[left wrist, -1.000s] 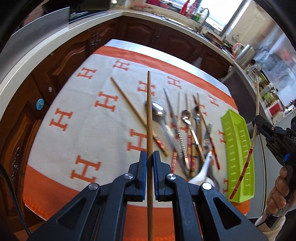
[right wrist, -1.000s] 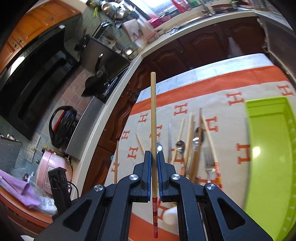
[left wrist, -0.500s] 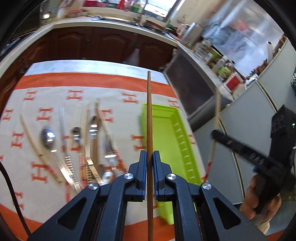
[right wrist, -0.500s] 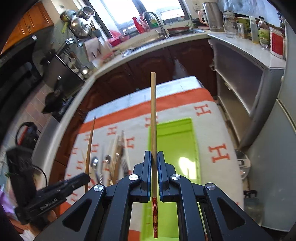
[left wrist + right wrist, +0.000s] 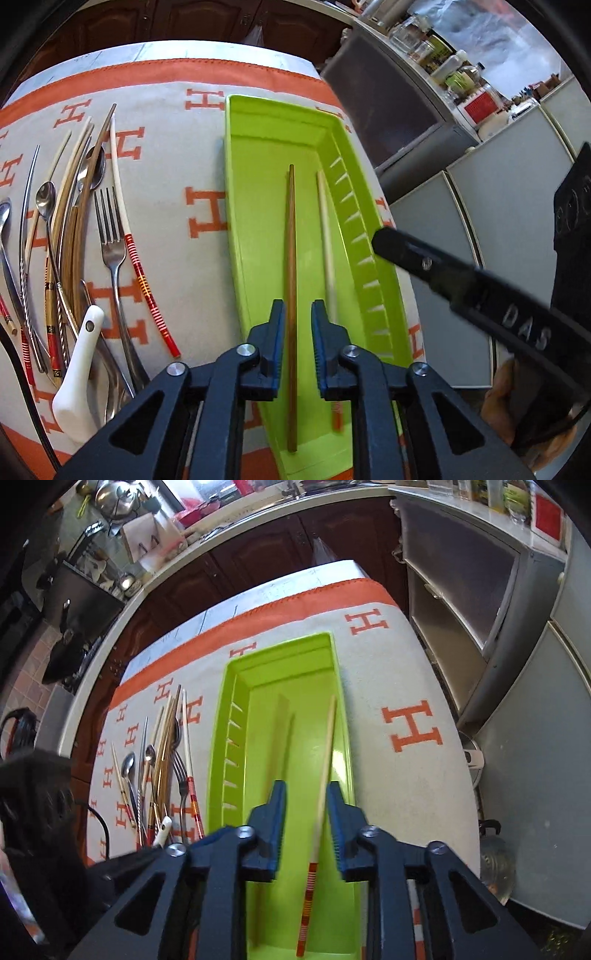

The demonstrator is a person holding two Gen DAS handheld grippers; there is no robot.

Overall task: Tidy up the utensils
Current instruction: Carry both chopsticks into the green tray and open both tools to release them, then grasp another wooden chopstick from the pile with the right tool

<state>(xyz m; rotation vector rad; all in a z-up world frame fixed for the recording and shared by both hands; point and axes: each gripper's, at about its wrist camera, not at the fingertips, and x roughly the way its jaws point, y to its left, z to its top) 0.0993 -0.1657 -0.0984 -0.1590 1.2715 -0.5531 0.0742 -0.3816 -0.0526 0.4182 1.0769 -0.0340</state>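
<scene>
The left gripper [image 5: 297, 334] is standing with its jaws apart over the near end of the green tray [image 5: 236, 206], and the brown chopstick [image 5: 291, 295] is lying loose between them on the tray floor, running lengthwise toward the far end. The right gripper [image 5: 306, 825] is likewise parted; the pale chopstick with the red-striped end [image 5: 321, 786] is passing between its fingers without being pinched, and its blur suggests it is dropping or settling along the tray's right wall. Both sticks are lying parallel to the long sides — likely because the narrow tray only takes them that way.

Outward, to the left of the tray on the orange-and-white cloth [image 5: 177, 155], the unsorted utensils are waiting in a loose bundle near the cloth's left edge: a fork [image 5: 110, 236], metal spoons [image 5: 46, 199], more chopsticks [image 5: 140, 266] and a white ceramic spoon [image 5: 77, 384] at the near edge. Judging by this, most of the sorting is not yet done.
</scene>
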